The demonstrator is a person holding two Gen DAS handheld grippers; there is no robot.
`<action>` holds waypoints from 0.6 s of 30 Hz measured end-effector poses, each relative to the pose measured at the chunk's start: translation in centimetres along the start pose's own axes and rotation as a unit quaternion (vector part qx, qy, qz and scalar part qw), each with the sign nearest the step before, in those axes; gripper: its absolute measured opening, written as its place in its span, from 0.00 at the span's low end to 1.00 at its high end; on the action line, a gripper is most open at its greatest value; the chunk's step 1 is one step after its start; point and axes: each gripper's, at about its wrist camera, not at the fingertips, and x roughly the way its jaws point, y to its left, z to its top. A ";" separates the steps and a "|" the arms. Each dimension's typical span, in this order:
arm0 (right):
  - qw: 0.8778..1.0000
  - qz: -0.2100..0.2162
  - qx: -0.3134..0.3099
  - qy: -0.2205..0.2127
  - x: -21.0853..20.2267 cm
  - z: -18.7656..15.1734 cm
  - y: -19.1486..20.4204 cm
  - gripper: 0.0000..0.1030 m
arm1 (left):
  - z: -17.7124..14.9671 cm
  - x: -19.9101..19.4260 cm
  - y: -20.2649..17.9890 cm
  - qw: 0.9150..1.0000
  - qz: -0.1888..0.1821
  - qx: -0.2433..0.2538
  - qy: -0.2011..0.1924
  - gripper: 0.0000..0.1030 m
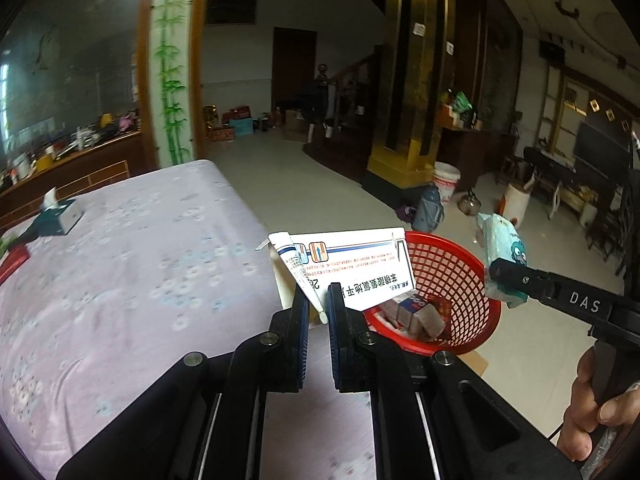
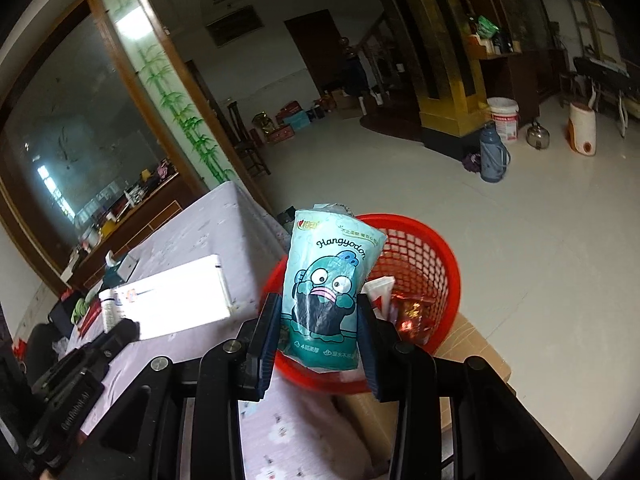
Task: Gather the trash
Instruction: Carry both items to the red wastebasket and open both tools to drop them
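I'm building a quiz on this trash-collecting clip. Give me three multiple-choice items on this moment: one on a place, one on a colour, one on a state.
1. Where is the tissue pack held?
A. Over the basket
B. Flat on the tablecloth
C. On the floor

2. What colour is the basket?
A. Blue
B. Red
C. White

3. What is the left tool doing?
A. Open and holding nothing
B. Shut on a kettle
C. Shut on a white box and tube

Answers:
1. A: the right tool grips the pack above the basket's mesh, as both views show.
2. B: its mesh wall and rim are red.
3. C: its fingers pinch the white box together with the tube beside the basket.
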 end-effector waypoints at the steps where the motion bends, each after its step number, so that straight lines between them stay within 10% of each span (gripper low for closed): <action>1: 1.000 -0.001 0.002 0.000 0.2 0.2 -0.3 0.38 | 0.1 0.5 -0.5 1.000 -0.001 0.003 0.003 0.08; 6: 1.000 -0.014 0.013 0.000 1.8 1.5 -1.8 0.46 | 0.3 3.6 -3.1 0.999 -0.012 0.025 0.021 0.09; 10: 0.999 -0.033 0.019 0.014 3.8 2.0 -2.5 0.58 | 0.1 5.6 -4.1 0.999 -0.024 0.018 0.040 0.43; 15: 0.999 -0.039 0.023 0.004 2.0 0.7 -3.0 0.60 | -0.9 3.7 -2.9 0.999 -0.028 0.012 0.021 0.48; 18: 0.999 -0.047 0.013 -0.014 -0.2 -0.5 -2.2 0.74 | -1.7 1.5 -2.2 1.000 -0.026 0.014 0.002 0.68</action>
